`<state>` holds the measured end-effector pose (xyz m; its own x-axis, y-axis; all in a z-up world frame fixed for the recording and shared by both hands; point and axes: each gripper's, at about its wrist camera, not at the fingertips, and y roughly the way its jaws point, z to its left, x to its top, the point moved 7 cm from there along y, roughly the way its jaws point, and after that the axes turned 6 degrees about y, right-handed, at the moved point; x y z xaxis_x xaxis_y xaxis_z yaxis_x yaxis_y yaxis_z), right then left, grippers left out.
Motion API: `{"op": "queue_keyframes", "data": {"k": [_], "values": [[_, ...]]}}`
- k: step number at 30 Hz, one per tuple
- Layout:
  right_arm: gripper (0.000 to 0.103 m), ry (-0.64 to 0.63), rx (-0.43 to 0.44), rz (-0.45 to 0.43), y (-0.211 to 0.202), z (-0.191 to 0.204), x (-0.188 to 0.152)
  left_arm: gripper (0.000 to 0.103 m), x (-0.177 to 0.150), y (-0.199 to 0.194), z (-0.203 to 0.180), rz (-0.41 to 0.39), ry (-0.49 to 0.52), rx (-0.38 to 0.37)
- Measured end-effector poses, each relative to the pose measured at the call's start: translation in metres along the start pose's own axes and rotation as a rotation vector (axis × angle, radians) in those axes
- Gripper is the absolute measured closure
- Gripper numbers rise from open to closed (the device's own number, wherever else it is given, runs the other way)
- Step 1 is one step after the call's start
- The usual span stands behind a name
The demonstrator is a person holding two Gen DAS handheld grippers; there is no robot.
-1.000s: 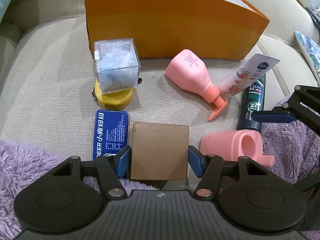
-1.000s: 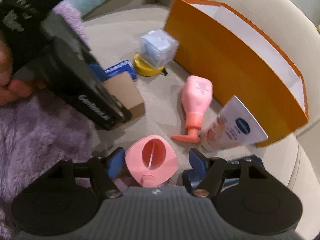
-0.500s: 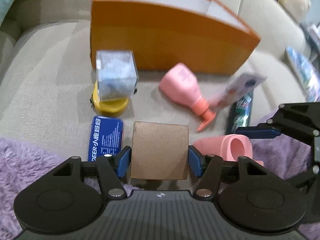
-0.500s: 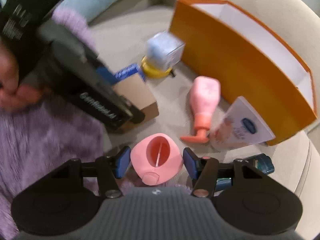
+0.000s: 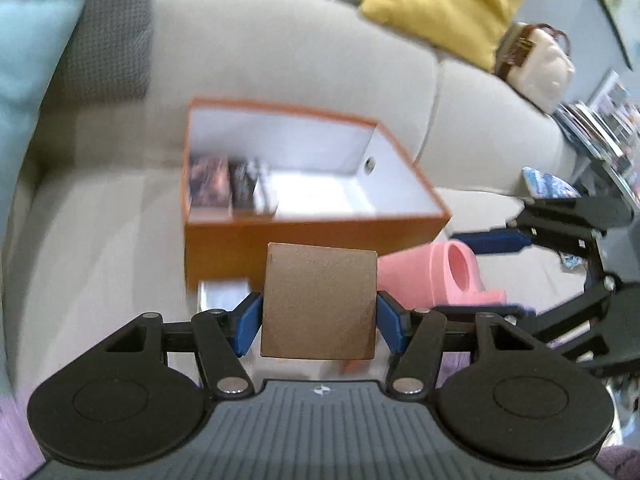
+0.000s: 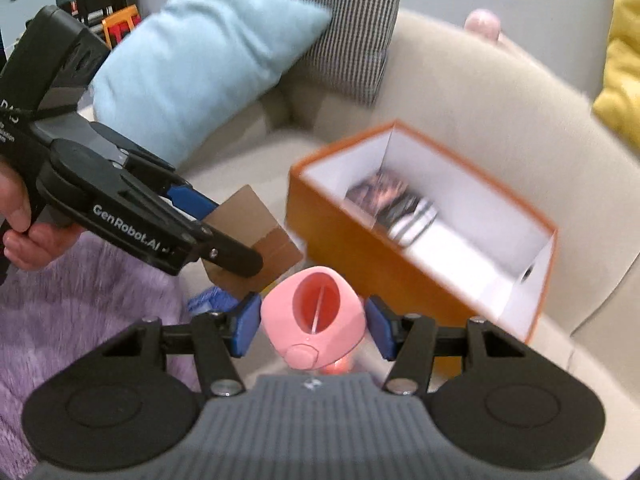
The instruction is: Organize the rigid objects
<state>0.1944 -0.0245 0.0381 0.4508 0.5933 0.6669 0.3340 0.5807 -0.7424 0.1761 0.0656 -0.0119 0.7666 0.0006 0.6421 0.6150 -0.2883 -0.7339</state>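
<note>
A brown cardboard box hangs in the air with my left gripper shut on its two sides. Beside it, my right gripper is shut on a pink cup, mouth facing the camera, lifted off the sofa. The right wrist view shows the left gripper and its cardboard box just left of the cup. Ahead of both stands an open orange box with white inner walls. Dark packets fill its left end; the rest of its floor is bare.
A purple fluffy blanket covers the sofa seat at the near left. A light blue cushion and a striped cushion lean on the backrest, a yellow cushion farther right. A blue tin lies below the cardboard box.
Both grippers have risen with the cardboard box and the pink cup, so the views now look down into the orange box. The right jaws closed on the cup early in the interval.
</note>
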Motion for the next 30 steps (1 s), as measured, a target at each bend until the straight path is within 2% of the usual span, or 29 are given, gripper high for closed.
{"op": "queue_keyframes", "data": {"k": [3,7,10,12,15,19,23,30], "values": [[0.044,0.009,-0.029,-0.046,-0.004,-0.023,0.028,0.034,0.037,0.007,-0.002,0.007,0.117,0.028],[0.044,0.079,-0.071,-0.053,0.010,-0.063,0.053,0.034,0.080,0.036,0.003,0.084,0.225,0.073],[0.044,0.179,-0.072,-0.024,0.034,-0.092,0.061,0.034,0.099,0.067,0.014,0.186,0.249,0.090],[0.044,0.265,-0.061,0.006,0.055,-0.111,0.062,0.034,0.106,0.094,0.023,0.265,0.205,0.104],[0.044,0.356,-0.047,0.032,0.077,-0.129,0.057,0.034,0.101,0.129,0.034,0.384,0.122,0.168],[0.044,0.404,-0.051,0.067,0.101,-0.141,0.048,0.034,0.089,0.169,0.044,0.487,0.082,0.247],[0.044,0.421,-0.035,0.098,0.119,-0.150,0.042,0.033,0.077,0.197,0.051,0.562,0.100,0.309],[0.044,0.400,0.011,0.140,0.150,-0.151,0.031,0.033,0.064,0.225,0.059,0.634,0.177,0.406]]}}
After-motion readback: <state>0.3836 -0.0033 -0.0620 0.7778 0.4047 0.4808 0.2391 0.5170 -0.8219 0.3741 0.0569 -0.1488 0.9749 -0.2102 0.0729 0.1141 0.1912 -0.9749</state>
